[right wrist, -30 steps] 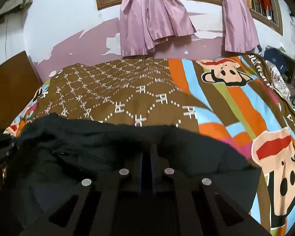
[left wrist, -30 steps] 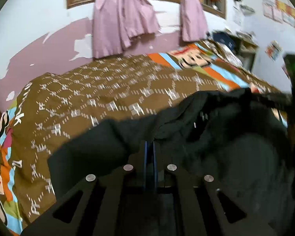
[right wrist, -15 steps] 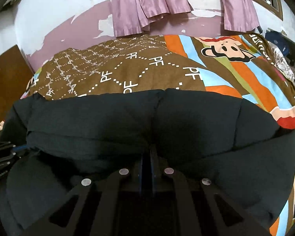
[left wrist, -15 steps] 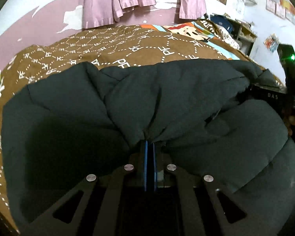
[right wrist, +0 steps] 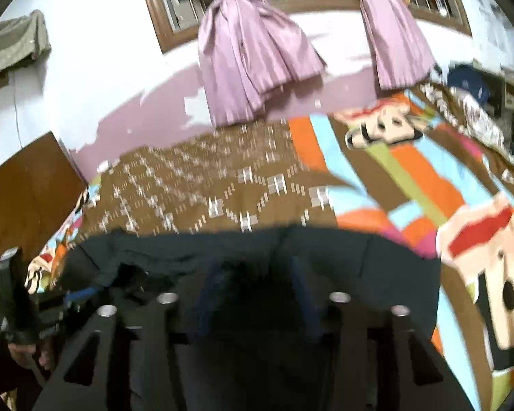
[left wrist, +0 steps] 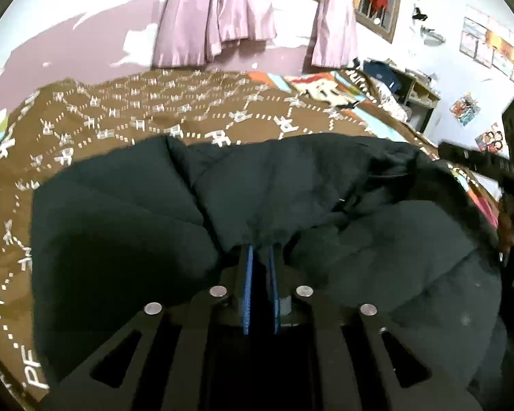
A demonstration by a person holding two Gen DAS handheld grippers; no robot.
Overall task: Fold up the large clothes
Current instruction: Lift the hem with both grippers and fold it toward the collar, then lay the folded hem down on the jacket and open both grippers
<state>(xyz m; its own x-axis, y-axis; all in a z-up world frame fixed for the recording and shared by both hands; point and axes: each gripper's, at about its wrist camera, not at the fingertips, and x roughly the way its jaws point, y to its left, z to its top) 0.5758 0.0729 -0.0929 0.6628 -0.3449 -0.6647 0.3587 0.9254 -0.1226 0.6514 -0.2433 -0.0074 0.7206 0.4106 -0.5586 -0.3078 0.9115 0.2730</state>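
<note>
Left wrist view: left gripper [left wrist: 260,257] at bottom centre, blue pads [left wrist: 246,287] a narrow gap apart. Its jaws have just been opening; a pinch of the jacket [left wrist: 120,226] sits at the tips, but whether the pads press on it I cannot tell. The jacket is black and puffy, filling the lower and middle frame and lying on the bedspread [left wrist: 126,120], folded edge running across mid-frame. Brown patterned bedspread fills the upper middle. Pink curtain [left wrist: 219,13] hangs at top centre over a peeling pink-and-white wall [left wrist: 51,54]. The right gripper [left wrist: 490,164] pokes in at right edge, blurred. Shelf [left wrist: 418,92] with clutter at upper right.

Right wrist view: right gripper [right wrist: 253,294] at bottom centre, fingers [right wrist: 205,291] standing well apart. The jaws have just been opening; jacket [right wrist: 359,263] lies below and between them, not pinched, so released. Picture is motion-blurred. Jacket spans the lower frame on the bedspread [right wrist: 202,185], whose striped cartoon part shows at right. Left gripper [right wrist: 58,301] at lower left edge, at the jacket's edge. Curtain [right wrist: 253,54] at top centre, brown headboard [right wrist: 24,198] at left.
</note>
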